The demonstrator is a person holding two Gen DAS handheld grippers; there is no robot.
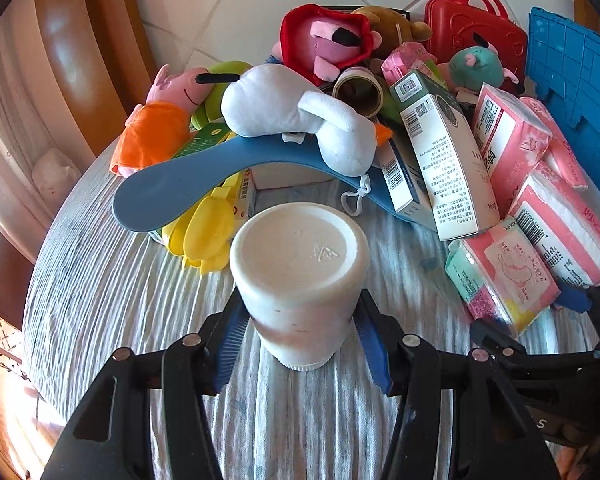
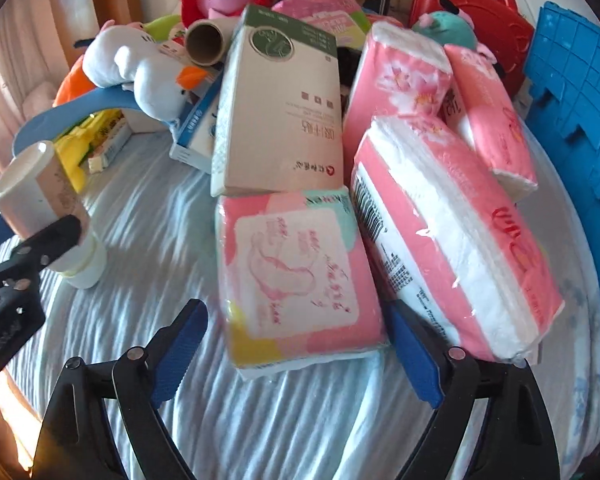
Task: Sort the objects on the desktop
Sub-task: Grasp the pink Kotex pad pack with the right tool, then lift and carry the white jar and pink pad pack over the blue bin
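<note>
We see the left gripper [image 1: 300,340] clamped on a white bottle [image 1: 300,276], base toward the camera, cap end low near the tablecloth [image 1: 112,304]; whether the cap touches the cloth we cannot tell; the right gripper [image 2: 296,348] stands wide open, pads either side of the small pink tissue pack [image 2: 296,280] and not pressing it, so nothing is held there; taking that pack as landmark, the bottle sits well to its left, a white-and-green carton [image 2: 276,112] lies just behind it touching its far edge, a larger pink tissue pack [image 2: 452,248] lies against its right side, and more pink packs sit behind that one; further behind the pack the pile is a white plush [image 1: 292,112], a blue curved plastic piece [image 1: 172,188], a yellow toy [image 1: 204,236], a cardboard tube [image 1: 358,90], other plush toys and a red case [image 1: 476,28]; a blue crate [image 2: 572,120] stands to the far right of the pack; we judge the sorting as early, most items heaped together and no clear groups visible, only the bottle lifted out; nearly everything is left; surface is a round table under a rumpled blue-white striped cloth; beyond it white floor tiles [image 1: 228,8] and curved brown wood on the left.
</note>
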